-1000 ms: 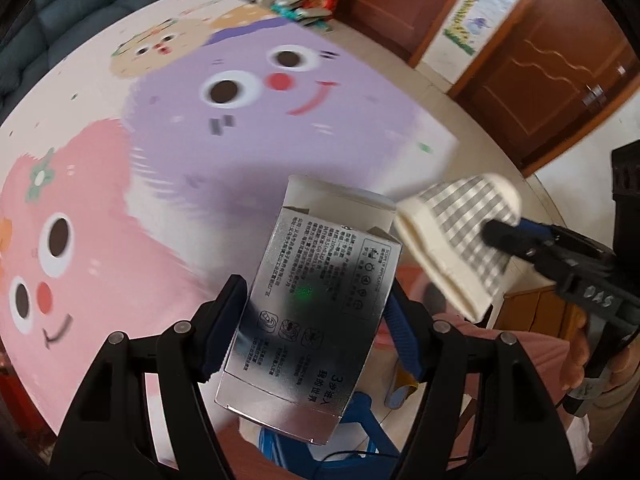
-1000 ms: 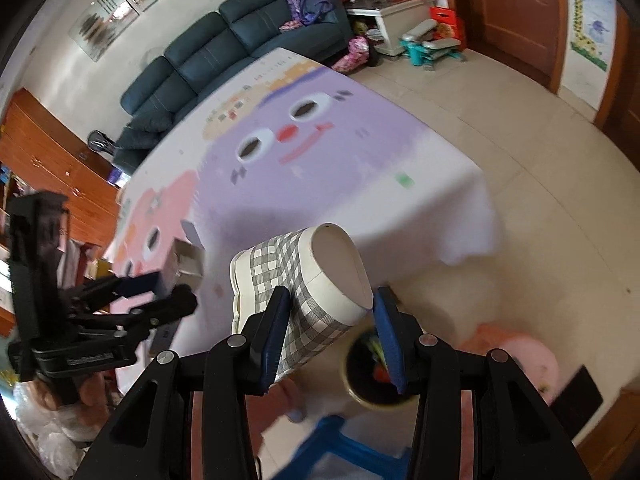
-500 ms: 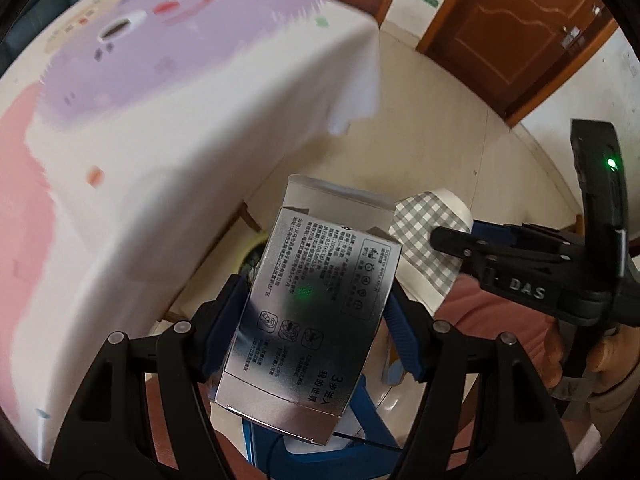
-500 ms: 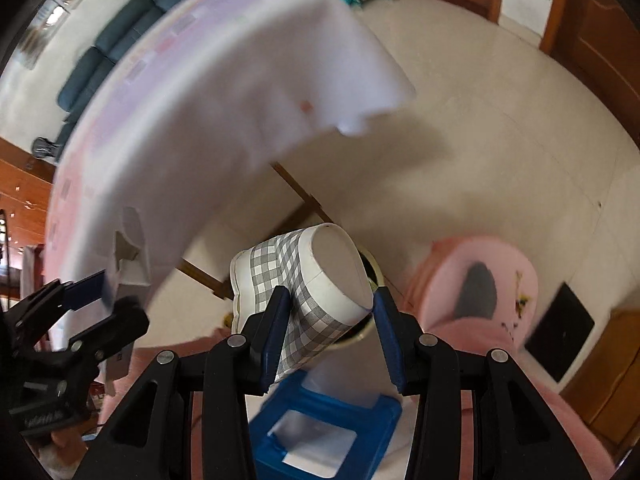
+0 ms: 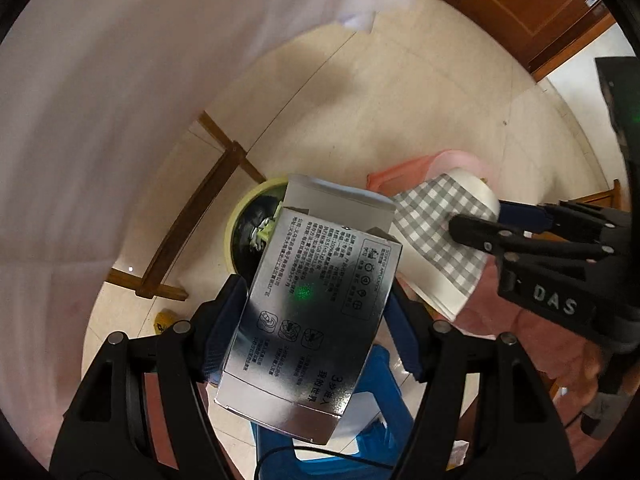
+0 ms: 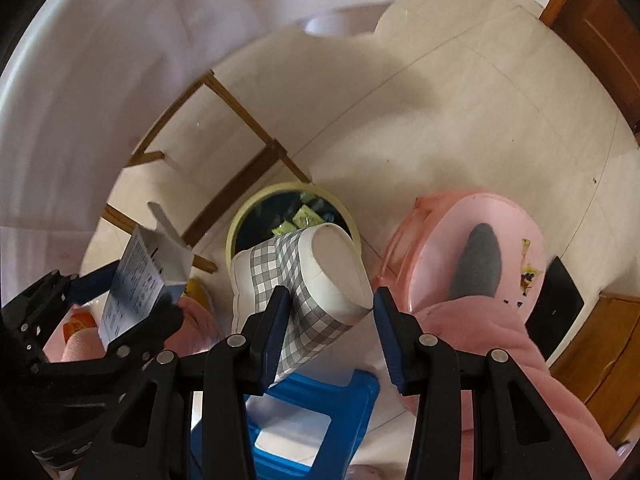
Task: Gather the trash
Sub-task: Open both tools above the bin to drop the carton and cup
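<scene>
- Beige floor tiles (image 6: 460, 128) fill the background; a white tablecloth (image 5: 100, 120) hangs over wooden table legs (image 6: 240, 120) on the upper left.
- Left gripper (image 5: 316, 308): fingers pinch the silver carton (image 5: 312, 304) across its width. The carton tilts, open flap end forward, and overlaps the bin in the left wrist view.
- Right gripper (image 6: 328, 328): the left pad touches the checked paper cup (image 6: 304, 280); a narrow gap appears at the right pad, so grip firmness cannot be confirmed. The cup lies on its side, base toward the bin.
- Yellow-rimmed trash bin (image 6: 256, 204) stands on the floor just beyond both items and already holds green wrappers.
- Recommended procedure: centre each item over the bin mouth before spreading the fingers; release one item at a time, since cup and carton sit close together.
- Obstructions: the blue stool (image 6: 304, 420) sits directly below both grippers; the pink stool (image 6: 512, 240) stands beside the bin on the right. An early release is likely to land on either.
</scene>
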